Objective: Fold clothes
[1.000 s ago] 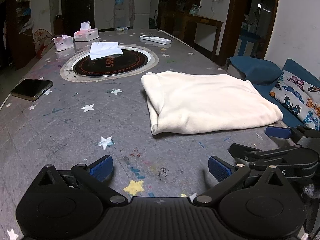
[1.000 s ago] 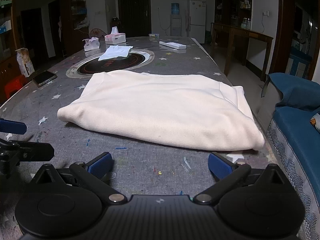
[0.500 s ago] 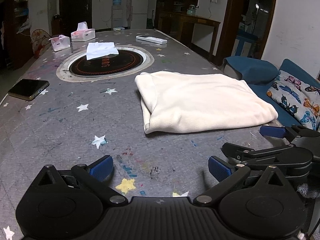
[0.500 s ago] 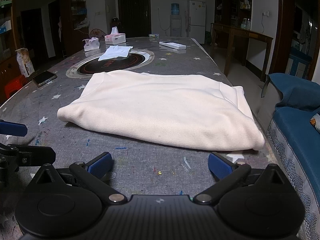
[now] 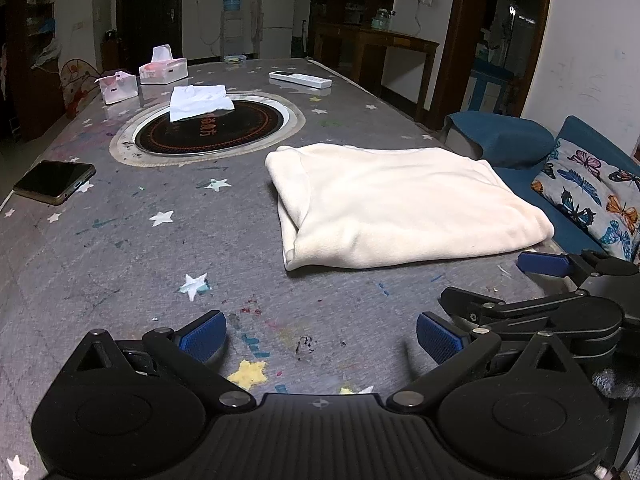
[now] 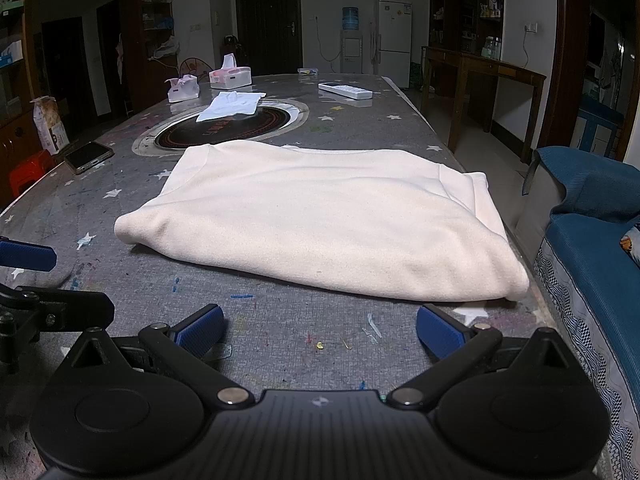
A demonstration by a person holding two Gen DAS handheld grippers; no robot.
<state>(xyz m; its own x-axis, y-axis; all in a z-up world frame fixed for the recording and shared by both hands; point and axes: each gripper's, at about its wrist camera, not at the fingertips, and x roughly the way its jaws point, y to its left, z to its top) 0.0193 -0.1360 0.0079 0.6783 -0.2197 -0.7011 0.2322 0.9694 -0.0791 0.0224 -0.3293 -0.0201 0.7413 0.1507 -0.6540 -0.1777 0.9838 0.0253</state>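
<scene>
On the left, a dark smartphone [image 5: 54, 181] lies near the edge of the grey star-patterned table [image 5: 120, 240]. The left gripper [image 5: 320, 330] is empty, its blue pads wide apart. Right of it the cream garment [image 5: 400, 208], apparently a sweater, lies folded near the right table edge. The right gripper [image 6: 318, 330] is spread wide too, just before the garment, holding nothing.
</scene>
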